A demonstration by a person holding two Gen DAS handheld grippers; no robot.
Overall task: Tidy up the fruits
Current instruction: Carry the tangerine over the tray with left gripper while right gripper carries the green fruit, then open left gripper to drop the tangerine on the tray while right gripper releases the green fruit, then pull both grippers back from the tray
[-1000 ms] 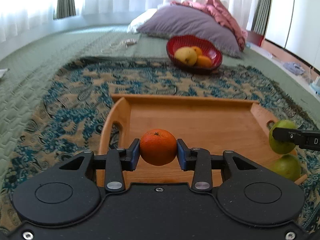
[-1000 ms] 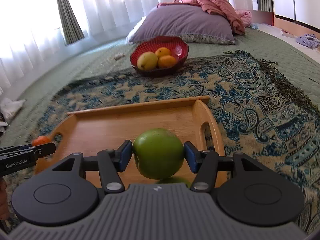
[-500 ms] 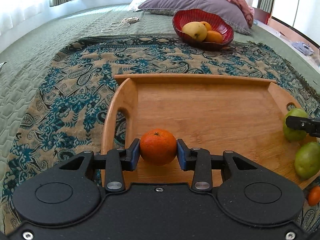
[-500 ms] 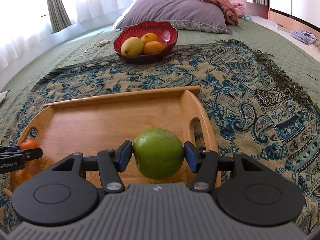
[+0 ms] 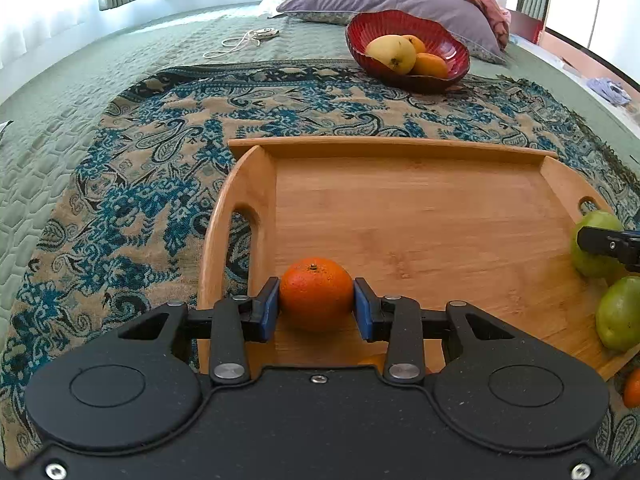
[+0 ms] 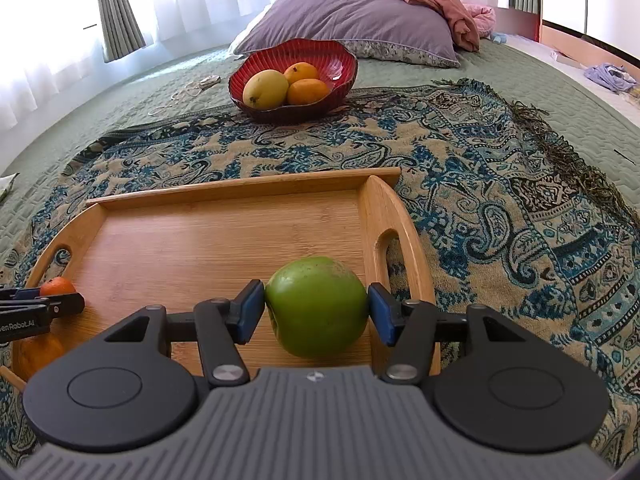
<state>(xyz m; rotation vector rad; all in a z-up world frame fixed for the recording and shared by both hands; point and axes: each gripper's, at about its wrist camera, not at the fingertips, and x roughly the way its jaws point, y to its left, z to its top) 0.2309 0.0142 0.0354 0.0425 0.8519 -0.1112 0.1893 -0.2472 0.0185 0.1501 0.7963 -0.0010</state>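
My left gripper (image 5: 316,304) is shut on an orange (image 5: 316,294) over the near left part of the wooden tray (image 5: 420,216). My right gripper (image 6: 316,308) is shut on a green apple (image 6: 316,306) over the tray's (image 6: 208,240) near right part, beside its right handle. In the left wrist view that held apple (image 5: 592,248) shows at the right edge, with a second green apple (image 5: 620,314) on the tray below it. The red bowl (image 6: 294,74) beyond the tray holds a yellow mango (image 6: 265,89) and two oranges.
The tray lies on a blue paisley throw (image 6: 500,184) over a green quilted bed. A purple pillow (image 6: 352,20) with pink cloth lies behind the bowl. A cord (image 5: 244,40) lies far left. Another orange (image 5: 632,388) sits off the tray's near right corner.
Both grippers have moved forward and lower over the tray, each still holding its fruit. The bowl and throw appear nearer.
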